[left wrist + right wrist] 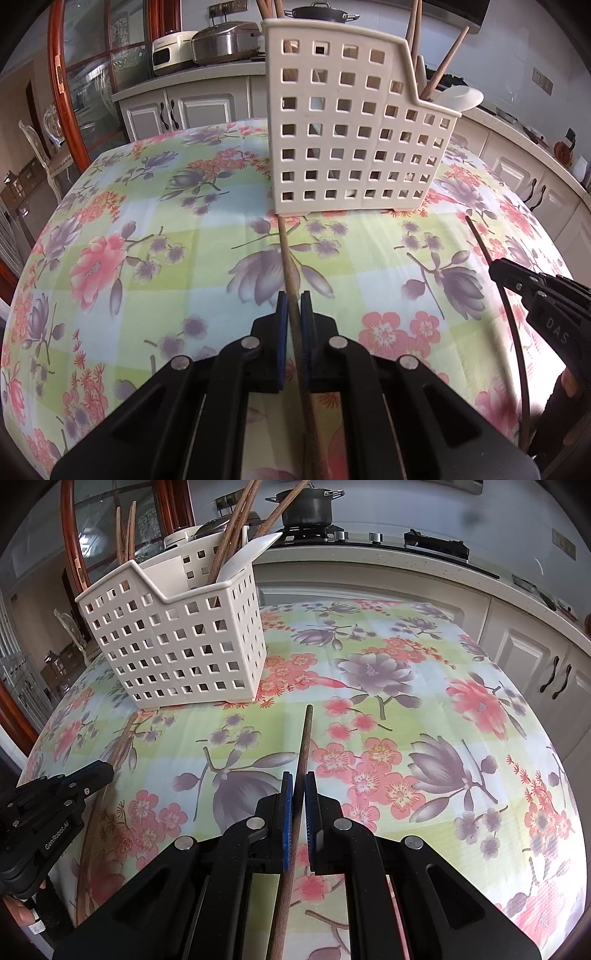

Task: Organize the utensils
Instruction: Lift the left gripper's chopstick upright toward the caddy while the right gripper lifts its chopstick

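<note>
Left gripper point(291, 306) and right gripper point(299, 786) each pinch one brown wooden chopstick, both short of the cream perforated plastic utensil caddy point(354, 122).

At lower centre of the left wrist view, the left gripper's blue pads are pressed onto the left chopstick point(288, 254), whose far tip lies at the caddy's foot on the floral tablecloth point(147, 229); lifted carelessly, that tip could catch the base and shove or tip the caddy. In the right wrist view the right gripper clamps the right chopstick point(304, 738), its tip pointing up-frame, well apart from the caddy at upper left. Each thin stick could pivot in its grip. The caddy already holds several wooden chopsticks point(236, 528) and a white spoon point(255, 548), which may block insertion.
</note>
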A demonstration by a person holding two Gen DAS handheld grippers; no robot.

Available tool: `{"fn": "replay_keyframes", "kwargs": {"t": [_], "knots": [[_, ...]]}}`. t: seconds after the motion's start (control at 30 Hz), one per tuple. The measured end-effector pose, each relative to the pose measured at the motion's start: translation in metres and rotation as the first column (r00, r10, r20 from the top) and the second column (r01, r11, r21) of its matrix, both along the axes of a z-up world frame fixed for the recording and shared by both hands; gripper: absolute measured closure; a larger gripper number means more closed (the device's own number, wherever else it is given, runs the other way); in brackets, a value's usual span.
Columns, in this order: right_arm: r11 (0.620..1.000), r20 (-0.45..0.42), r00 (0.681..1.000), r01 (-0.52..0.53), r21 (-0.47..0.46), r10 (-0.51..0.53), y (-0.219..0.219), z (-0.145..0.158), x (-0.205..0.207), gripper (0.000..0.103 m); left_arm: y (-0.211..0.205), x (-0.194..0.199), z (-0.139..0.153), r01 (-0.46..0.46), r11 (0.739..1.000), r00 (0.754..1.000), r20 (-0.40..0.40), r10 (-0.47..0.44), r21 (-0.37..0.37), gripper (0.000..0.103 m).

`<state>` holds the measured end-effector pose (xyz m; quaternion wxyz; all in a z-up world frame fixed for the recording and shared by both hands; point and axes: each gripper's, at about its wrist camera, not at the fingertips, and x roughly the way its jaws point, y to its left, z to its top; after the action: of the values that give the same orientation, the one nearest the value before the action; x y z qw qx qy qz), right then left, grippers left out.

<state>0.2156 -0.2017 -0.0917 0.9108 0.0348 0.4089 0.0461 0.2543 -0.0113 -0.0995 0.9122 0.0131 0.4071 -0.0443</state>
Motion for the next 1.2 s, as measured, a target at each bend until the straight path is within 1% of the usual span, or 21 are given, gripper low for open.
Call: {"fn": "replay_keyframes", "kwargs": {"t": [0.13, 0.3, 0.47, 0.6, 0.83, 1.2], "knots": [[1.0, 0.026, 1.0, -0.011, 0.004, 0.011, 0.004, 0.006, -0.004, 0.095, 0.004, -0.009, 0.011, -0.002, 1.0, 0.999, 0.032, 0.003, -0.019, 0.097], [0.999, 0.087, 0.996, -0.033, 0.005, 0.033, 0.01, 0.02, -0.014, 0.096, 0.01, -0.018, 0.025, -0.009, 0.999, 0.997, 0.081, 0.012, -0.039, 0.097], [0.999, 0.152, 0.987, -0.046, -0.001, 0.046, 0.014, 0.037, -0.024, 0.096, 0.011, -0.028, 0.041, -0.013, 0.999, 0.989, 0.148, 0.019, -0.045, 0.097], [0.999, 0.203, 0.978, -0.052, -0.007, 0.053, 0.016, 0.05, -0.033, 0.096, 0.011, -0.039, 0.056, -0.012, 0.998, 0.977, 0.212, 0.024, -0.056, 0.097], [0.998, 0.265, 0.962, -0.064, 0.0, 0.062, 0.016, 0.065, -0.046, 0.096, 0.01, -0.053, 0.075, -0.018, 0.999, 0.955, 0.294, 0.031, -0.046, 0.097], [0.997, 0.344, 0.936, -0.077, 0.011, 0.069, 0.013, 0.083, -0.063, 0.096, 0.006, -0.071, 0.092, -0.016, 1.0, 0.926, 0.377, 0.025, -0.027, 0.097]]}}
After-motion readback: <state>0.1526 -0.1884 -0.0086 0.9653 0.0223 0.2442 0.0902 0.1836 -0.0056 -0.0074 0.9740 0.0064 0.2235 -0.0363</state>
